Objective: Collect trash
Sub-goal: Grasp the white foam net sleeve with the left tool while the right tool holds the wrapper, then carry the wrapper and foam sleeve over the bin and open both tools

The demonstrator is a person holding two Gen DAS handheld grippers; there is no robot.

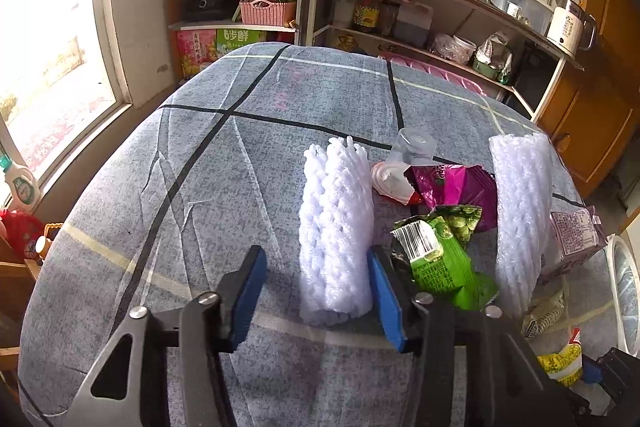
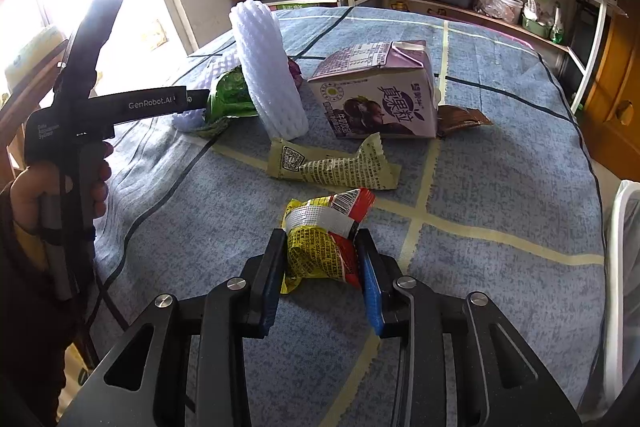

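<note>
My left gripper [image 1: 316, 255] stands open around a white foam net sleeve [image 1: 336, 227] lying on the blue checked tablecloth [image 1: 200, 187]. Its right pad touches the sleeve's edge and its left pad is apart from it. In the right wrist view my right gripper [image 2: 320, 235] is shut on a crumpled yellow and red snack wrapper [image 2: 320, 247] resting on the cloth. More trash lies around: a green snack bag [image 1: 444, 255], a purple wrapper [image 1: 448, 183], a second foam sleeve [image 2: 268, 67], a purple milk carton [image 2: 380, 95], a beige wrapper [image 2: 332, 169] and a brown wrapper [image 2: 464, 119].
A white bin rim [image 2: 618, 267] stands at the table's right edge. A clear plastic cup [image 1: 416, 145] sits behind the wrappers. Shelves [image 1: 400, 11] with bottles and pots line the far wall, and a bright window [image 1: 48, 27] is at the left. A person's hand [image 2: 24, 195] holds the left gripper's handle.
</note>
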